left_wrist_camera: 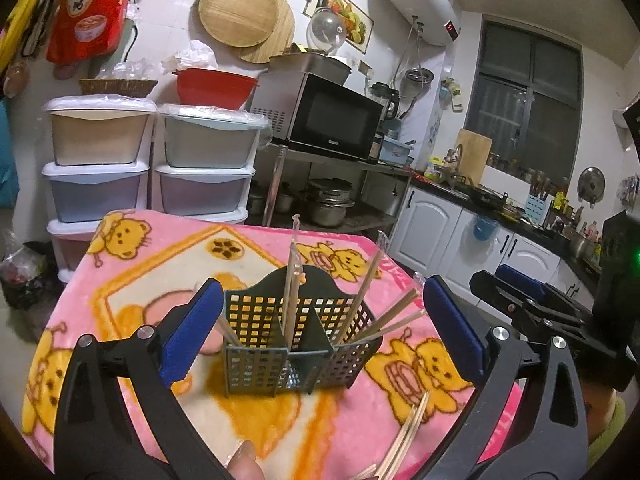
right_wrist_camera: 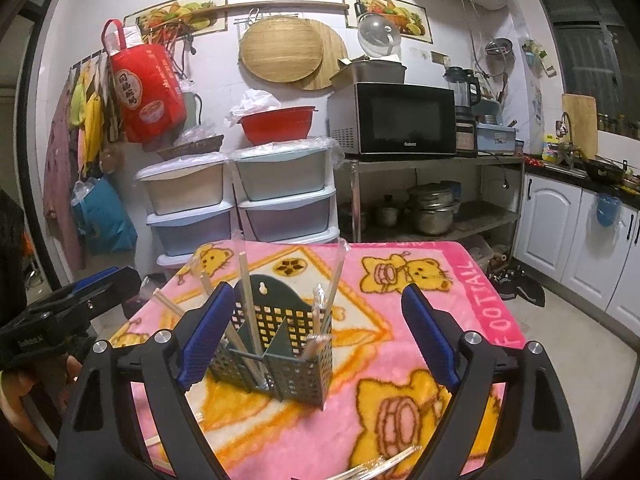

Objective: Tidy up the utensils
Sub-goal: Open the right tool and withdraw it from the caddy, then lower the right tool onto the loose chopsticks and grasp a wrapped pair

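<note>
A dark perforated utensil caddy (left_wrist_camera: 298,338) is set upright on a pink bear-print blanket (left_wrist_camera: 132,264), with several wrapped chopsticks (left_wrist_camera: 289,280) leaned in its compartments. How many are inside cannot be counted. More chopsticks (left_wrist_camera: 404,440) at the near edge are cut off by the frame. The left gripper (left_wrist_camera: 320,332) is spread wide with nothing pinched; the right gripper (right_wrist_camera: 318,340) is likewise held apart and empty. A fingertip (left_wrist_camera: 244,460) is partly visible below.
</note>
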Demonstrator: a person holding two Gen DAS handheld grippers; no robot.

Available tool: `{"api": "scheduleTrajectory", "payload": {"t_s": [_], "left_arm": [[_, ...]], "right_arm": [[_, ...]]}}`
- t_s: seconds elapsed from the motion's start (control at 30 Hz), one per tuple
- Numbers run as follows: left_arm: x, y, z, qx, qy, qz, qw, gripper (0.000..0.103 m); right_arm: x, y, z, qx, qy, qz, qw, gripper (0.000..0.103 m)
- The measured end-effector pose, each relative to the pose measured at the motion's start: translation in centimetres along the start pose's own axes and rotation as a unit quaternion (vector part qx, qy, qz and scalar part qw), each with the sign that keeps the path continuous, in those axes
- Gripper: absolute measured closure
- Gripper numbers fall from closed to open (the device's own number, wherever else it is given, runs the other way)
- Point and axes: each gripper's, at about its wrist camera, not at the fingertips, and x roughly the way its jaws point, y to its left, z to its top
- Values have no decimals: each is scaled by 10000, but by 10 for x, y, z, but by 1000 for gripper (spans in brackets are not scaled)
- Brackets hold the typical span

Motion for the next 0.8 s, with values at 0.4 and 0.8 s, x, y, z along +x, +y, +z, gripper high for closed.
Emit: {"api": "scheduleTrajectory", "payload": {"t_s": [0.4, 0.8], "left_arm": [[-12, 8, -18, -48, 178, 45, 9998, 11], [-14, 16, -51, -36, 600, 127, 9981, 11]], "right_arm": [[-5, 8, -22, -86, 269, 79, 9996, 20], [0, 0, -47, 28, 636, 88, 9979, 20]]}}
